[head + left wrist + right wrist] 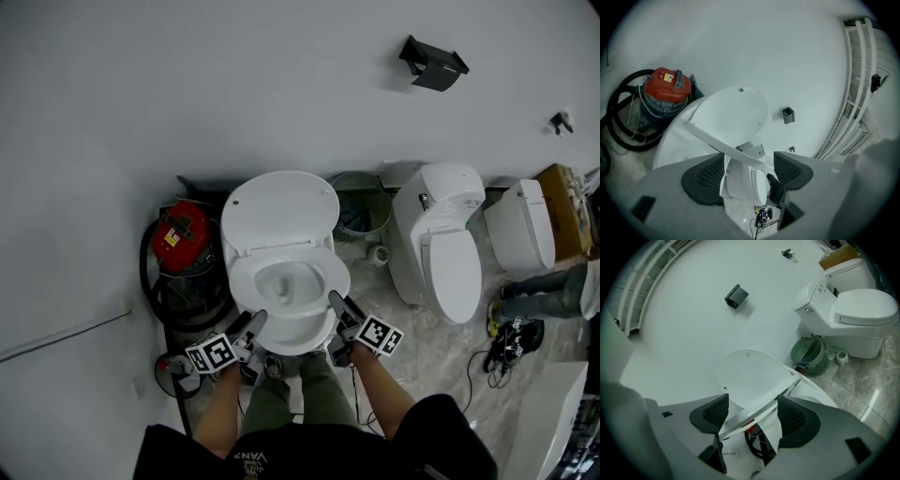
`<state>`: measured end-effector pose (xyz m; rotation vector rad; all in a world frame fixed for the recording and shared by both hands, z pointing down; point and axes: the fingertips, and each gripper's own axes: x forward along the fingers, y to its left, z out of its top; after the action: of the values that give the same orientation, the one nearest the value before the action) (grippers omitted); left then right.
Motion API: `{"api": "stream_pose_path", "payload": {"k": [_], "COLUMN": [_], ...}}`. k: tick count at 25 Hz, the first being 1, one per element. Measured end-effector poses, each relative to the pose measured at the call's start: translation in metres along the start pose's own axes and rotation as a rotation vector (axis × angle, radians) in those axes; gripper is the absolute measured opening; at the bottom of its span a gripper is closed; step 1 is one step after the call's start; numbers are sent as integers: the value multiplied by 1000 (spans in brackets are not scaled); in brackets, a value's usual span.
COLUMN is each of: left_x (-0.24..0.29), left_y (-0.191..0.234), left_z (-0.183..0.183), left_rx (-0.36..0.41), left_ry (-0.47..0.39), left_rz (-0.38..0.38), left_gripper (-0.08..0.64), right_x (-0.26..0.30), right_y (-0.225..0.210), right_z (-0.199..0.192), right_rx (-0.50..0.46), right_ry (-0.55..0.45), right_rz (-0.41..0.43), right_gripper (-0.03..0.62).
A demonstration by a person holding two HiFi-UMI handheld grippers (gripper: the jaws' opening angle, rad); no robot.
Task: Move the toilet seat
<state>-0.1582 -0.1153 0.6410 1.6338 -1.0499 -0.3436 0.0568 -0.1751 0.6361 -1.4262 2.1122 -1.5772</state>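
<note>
In the head view we look down on a white toilet (281, 342) that backs onto the wall, with its lid (279, 211) standing up. The toilet seat (330, 272) is an oval ring over the bowl. Its long axis runs from the hinge at the wall toward us, and its front end points at our legs. The left gripper (255, 323) and the right gripper (339, 305) meet the front rim, one on each side. A red vacuum cleaner (183, 234) stands to the left, and a green basket (361, 206) and a second toilet (441, 239) to the right.

In the left gripper view the toilet seat (722, 143) shows edge-on as a thin band. It slants from upper left to lower right and is lifted off the bowl below the lid (731, 112). It passes between the jaws of the left gripper (749, 161), which stand wide and appear to be clamped on it. The wide lens leaves the pad contact a little unsure.

In the right gripper view the toilet seat (783, 385) slants the other way across the right gripper (753, 404). Those jaws are closed on the rim in the same manner, with the lid (750, 376) behind it.
</note>
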Motion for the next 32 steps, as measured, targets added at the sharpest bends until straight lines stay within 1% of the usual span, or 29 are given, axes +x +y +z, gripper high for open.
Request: {"api": "stream_pose_path", "payload": {"k": [5,9,13,16,21,23,26,32], "left_x": [7,13,13,11,5,4,0,-4], "left_y": [-12,-18,-32,-39,-53,-57,-61,-74], "left_z": [23,39,64,81,102,107,114,122], "left_rx": [-12,44,80,131,282,325,343,398], "left_ry": [-85,-118,-205,-247,-322,-343,-381,-421], "left_rz": [3,38,42,73,165,192,220,253], "left_gripper": [316,314,293,288,240,219,190,163], "right_x": [14,25,39,51,72,81,97,126], "right_y": [15,27,39,48,61,66,73,82], "right_z": [18,33,48,60,78,86,96,115], "right_rx": [7,-1,-29,-40,-87,-109,-138,-183], "right_ry": [27,57,87,93,121,129,145,166], "right_rz": [33,65,103,129,167,179,190,206], "right_gripper": [310,310,308,308,308,308,308,310]}}
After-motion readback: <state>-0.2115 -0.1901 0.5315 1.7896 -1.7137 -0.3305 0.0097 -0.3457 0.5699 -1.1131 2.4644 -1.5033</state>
